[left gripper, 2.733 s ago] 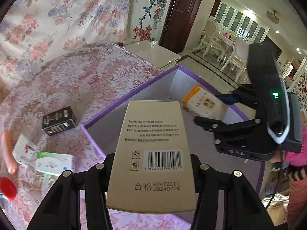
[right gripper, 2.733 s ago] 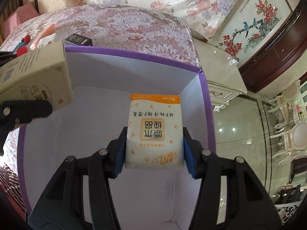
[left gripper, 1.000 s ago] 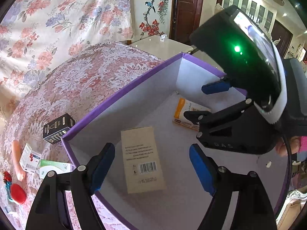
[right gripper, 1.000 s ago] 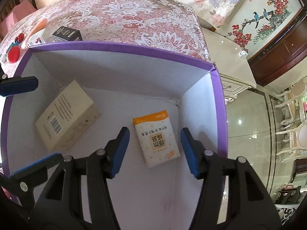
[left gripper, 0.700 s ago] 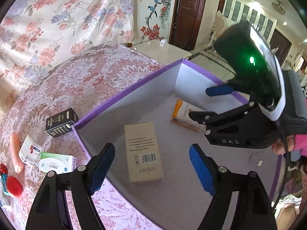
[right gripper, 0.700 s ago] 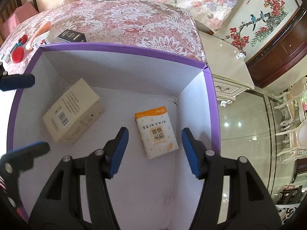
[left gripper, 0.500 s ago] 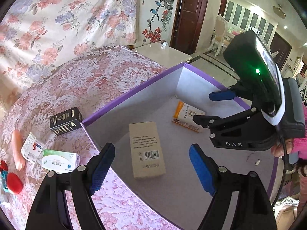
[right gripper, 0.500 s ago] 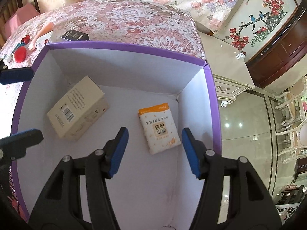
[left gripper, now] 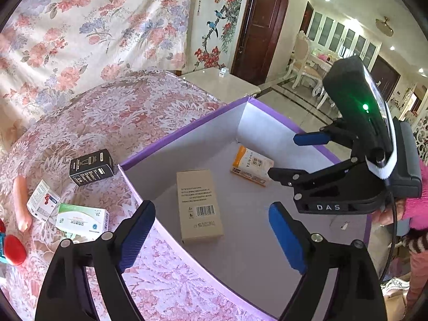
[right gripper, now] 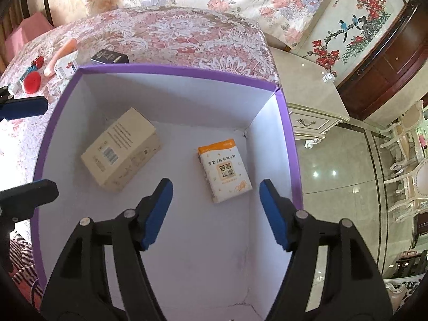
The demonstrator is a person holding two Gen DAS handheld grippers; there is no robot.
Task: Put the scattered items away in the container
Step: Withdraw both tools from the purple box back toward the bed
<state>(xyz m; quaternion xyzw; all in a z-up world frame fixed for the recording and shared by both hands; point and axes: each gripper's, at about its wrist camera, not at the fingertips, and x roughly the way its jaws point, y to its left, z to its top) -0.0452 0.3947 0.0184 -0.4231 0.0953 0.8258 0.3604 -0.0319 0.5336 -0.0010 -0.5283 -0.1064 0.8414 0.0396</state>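
A purple-rimmed box [left gripper: 184, 131] with a white inside stands on the floral bedspread; it also shows in the right wrist view [right gripper: 176, 71]. Inside lie a beige carton [left gripper: 199, 204] [right gripper: 120, 148] and an orange-and-white tissue pack [left gripper: 251, 164] [right gripper: 224, 169]. My left gripper [left gripper: 211, 231] is open and empty above the box's near-left wall. My right gripper [right gripper: 216, 208] is open and empty above the box, also seen in the left wrist view [left gripper: 289, 157]. On the bedspread left of the box lie a black box [left gripper: 91, 167], a green-and-white box [left gripper: 81, 220], a small white box [left gripper: 42, 204], a sausage [left gripper: 21, 203] and a red object [left gripper: 13, 248].
A pale bedside cabinet [right gripper: 302, 91] stands beyond the box's far corner, with shiny tiled floor [right gripper: 347, 160] to the right. A floral curtain [left gripper: 80, 26] hangs behind the bed. The person's pink sleeve [left gripper: 417, 208] shows at the right edge.
Both grippers let go of their items, the beige carton and the tissue pack, which now lie in the box. Both grippers have since drawn back and up, open.
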